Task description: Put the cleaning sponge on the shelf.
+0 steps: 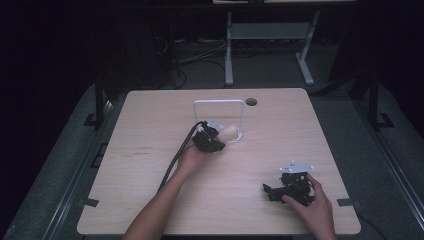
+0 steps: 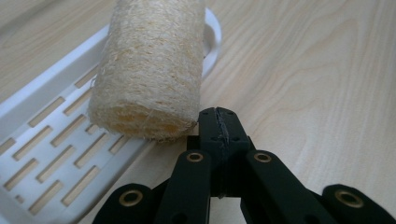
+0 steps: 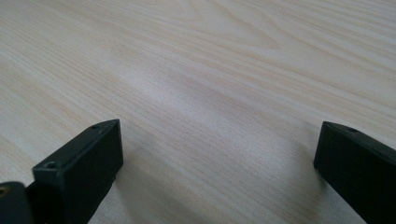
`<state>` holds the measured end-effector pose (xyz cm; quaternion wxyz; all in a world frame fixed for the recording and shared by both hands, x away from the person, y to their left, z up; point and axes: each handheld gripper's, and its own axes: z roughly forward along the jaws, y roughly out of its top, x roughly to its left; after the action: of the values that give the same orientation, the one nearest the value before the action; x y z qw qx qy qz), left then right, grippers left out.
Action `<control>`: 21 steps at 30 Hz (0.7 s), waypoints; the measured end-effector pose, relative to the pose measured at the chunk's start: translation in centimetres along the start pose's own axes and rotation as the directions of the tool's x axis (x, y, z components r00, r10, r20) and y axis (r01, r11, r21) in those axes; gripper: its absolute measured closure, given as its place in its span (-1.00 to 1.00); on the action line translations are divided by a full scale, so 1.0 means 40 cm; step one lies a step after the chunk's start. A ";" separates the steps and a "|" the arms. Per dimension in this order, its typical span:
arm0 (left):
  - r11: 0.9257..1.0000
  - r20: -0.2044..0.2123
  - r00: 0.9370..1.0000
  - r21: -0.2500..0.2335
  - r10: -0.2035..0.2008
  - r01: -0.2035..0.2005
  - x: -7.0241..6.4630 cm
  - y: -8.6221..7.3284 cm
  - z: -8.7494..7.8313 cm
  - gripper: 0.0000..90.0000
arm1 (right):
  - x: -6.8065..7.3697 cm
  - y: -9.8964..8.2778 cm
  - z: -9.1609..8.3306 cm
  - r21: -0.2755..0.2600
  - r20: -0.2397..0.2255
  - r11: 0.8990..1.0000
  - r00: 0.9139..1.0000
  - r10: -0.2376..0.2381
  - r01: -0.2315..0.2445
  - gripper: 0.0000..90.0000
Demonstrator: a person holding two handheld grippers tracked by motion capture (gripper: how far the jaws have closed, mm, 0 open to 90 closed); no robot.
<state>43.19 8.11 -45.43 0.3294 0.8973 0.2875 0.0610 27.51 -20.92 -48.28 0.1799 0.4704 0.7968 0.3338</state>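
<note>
two hand-held grippers on a wooden worktop, a loofah on a white rack

from above we see a pale wooden worktop (image 1: 150,200) in a dark room. at the left, the person's left hand (image 1: 190,161) reaches forward holding the left gripper (image 1: 212,141), a black cable trailing back along the forearm. in the left gripper view its two jaws are pressed together with nothing between them, their tips just beside the near end of a cream loofah (image 2: 152,65). the loofah lies on a white slotted rack (image 2: 51,154), which rests on the worktop just past the centre; from above, a white frame stands upright at the rack's far side.

at the right, the right hand (image 1: 310,207) holds the right gripper (image 1: 274,190) low near the front edge, well apart from the rack. in its own view the jaws stand wide apart over bare wood.
</note>
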 end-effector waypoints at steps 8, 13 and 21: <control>0.999 -0.027 0.999 -0.017 -0.037 0.036 0.023 -0.007 -0.005 1.00 | 0.000 0.000 0.000 0.000 0.000 1.000 1.000 0.000 0.000 -0.98; 0.999 -0.048 0.997 -0.017 -0.052 0.051 0.037 -0.011 -0.008 1.00 | 0.000 0.000 0.000 0.000 0.000 1.000 1.000 0.000 0.000 -0.98; 0.996 -0.072 0.994 -0.035 -0.083 0.080 0.055 -0.018 -0.007 1.00 | 0.000 0.000 0.000 0.000 0.000 1.000 1.000 0.000 0.000 -0.98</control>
<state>44.58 9.95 -45.85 0.3353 0.8764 0.3349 0.0853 27.52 -20.92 -48.28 0.1801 0.4706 0.7967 0.3338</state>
